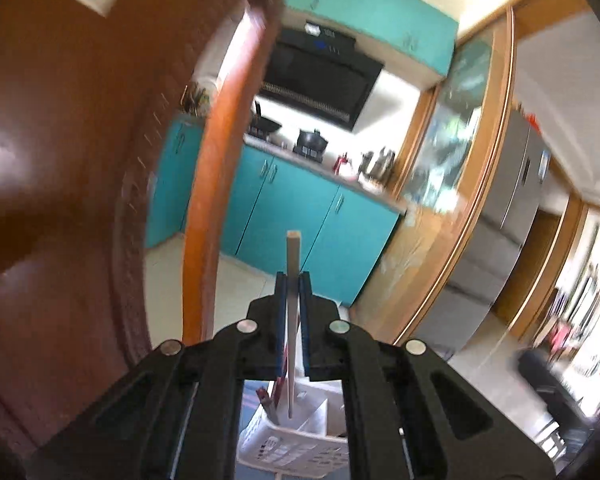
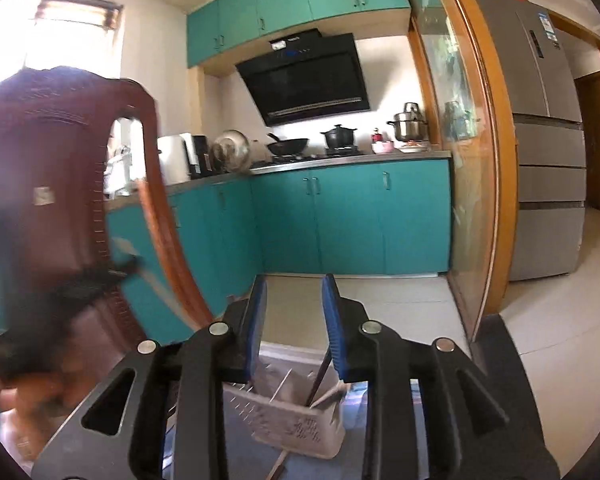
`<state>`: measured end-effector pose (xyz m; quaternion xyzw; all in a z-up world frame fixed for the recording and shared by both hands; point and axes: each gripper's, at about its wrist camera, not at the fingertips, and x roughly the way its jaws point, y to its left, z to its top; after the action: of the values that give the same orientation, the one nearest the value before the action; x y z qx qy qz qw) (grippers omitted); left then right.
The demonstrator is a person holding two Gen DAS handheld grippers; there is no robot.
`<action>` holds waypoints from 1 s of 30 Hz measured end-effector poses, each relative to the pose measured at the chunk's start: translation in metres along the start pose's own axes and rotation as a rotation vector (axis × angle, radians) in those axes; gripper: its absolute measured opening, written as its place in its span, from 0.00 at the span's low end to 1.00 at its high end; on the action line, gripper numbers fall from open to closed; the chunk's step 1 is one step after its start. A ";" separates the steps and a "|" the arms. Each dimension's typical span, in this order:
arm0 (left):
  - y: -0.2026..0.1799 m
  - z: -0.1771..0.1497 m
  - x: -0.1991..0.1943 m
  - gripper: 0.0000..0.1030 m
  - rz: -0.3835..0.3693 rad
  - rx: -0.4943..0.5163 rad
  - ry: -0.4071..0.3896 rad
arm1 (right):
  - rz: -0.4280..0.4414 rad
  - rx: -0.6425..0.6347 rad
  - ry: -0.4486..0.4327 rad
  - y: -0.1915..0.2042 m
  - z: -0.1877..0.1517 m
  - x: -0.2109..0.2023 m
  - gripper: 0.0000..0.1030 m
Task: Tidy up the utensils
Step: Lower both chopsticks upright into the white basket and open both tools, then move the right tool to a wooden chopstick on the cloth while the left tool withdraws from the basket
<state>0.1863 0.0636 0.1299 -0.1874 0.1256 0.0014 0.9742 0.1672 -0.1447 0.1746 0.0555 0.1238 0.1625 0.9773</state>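
Observation:
My left gripper (image 1: pixel 293 280) is shut on a pale wooden chopstick (image 1: pixel 293 248) that stands upright between the blue pads, its lower end just above the white utensil basket (image 1: pixel 284 446). The basket has divided compartments and holds a few dark utensils. My right gripper (image 2: pixel 294 292) is open and empty, held above the same basket (image 2: pixel 296 420), where dark chopsticks (image 2: pixel 318 380) and other utensils lean. In the right wrist view the left gripper (image 2: pixel 112 268) with its chopstick shows as a blur at the left.
A brown wooden chair back (image 1: pixel 60 160) stands close at the left, and shows in the right wrist view (image 2: pixel 52 152) too. Teal kitchen cabinets (image 2: pixel 340 216), a counter with pots, and a grey fridge (image 2: pixel 548 140) lie behind. The basket rests on a blue surface (image 2: pixel 388 432).

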 end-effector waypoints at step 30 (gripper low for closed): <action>0.042 -0.037 -0.025 0.14 0.054 0.085 0.135 | -0.175 0.081 0.718 0.031 -0.211 0.157 0.28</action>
<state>0.1515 0.0904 0.0878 -0.1421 0.1959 0.0098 0.9702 0.2470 -0.0487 -0.0594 0.0229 0.4693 0.0824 0.8789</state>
